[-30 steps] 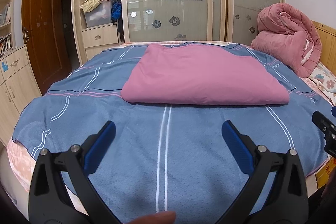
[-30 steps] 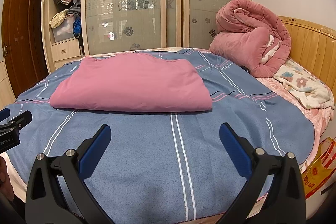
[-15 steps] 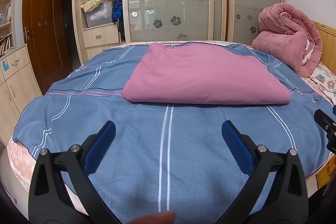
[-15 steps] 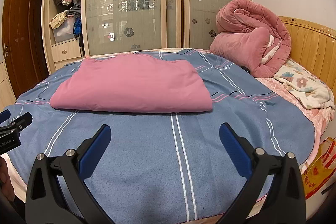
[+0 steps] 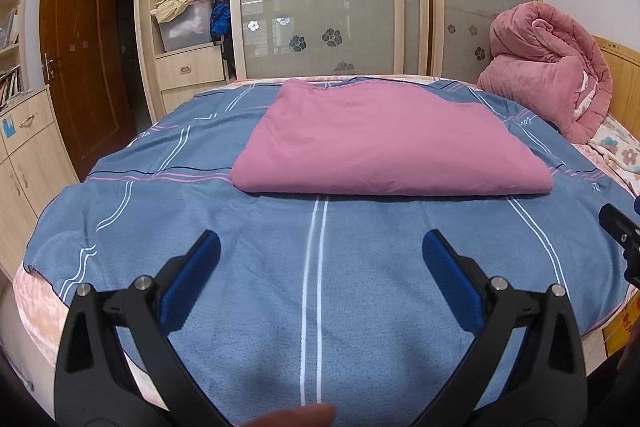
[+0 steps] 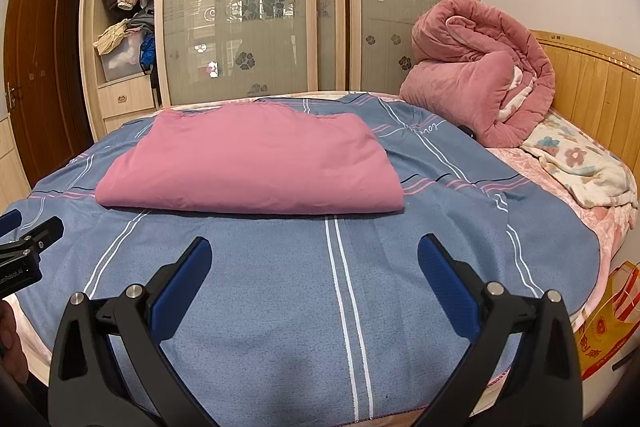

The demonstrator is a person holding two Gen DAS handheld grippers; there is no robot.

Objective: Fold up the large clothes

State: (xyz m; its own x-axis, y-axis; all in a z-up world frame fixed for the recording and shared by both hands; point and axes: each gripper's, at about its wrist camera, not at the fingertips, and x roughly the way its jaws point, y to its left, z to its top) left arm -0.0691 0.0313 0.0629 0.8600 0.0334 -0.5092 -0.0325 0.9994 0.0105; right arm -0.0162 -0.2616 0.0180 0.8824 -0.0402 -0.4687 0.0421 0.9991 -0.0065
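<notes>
A pink garment [image 5: 384,143] lies folded into a flat rectangle on the blue striped blanket [image 5: 312,267] in the middle of the bed; it also shows in the right wrist view [image 6: 252,167]. My left gripper [image 5: 320,247] is open and empty, held above the blanket near the bed's front edge, well short of the garment. My right gripper [image 6: 314,253] is open and empty too, likewise short of the garment. The right gripper's tip shows at the right edge of the left wrist view [image 5: 622,239].
A rolled pink quilt [image 6: 480,75] sits at the back right by the wooden headboard [image 6: 592,87]. A floral blanket [image 6: 580,163] lies right of the blue one. A wardrobe with frosted sliding doors [image 6: 248,19] stands behind the bed. A wooden door [image 5: 80,47] is at left.
Both grippers have drifted back very slightly from the bed. The garment has not moved and both grippers stay open.
</notes>
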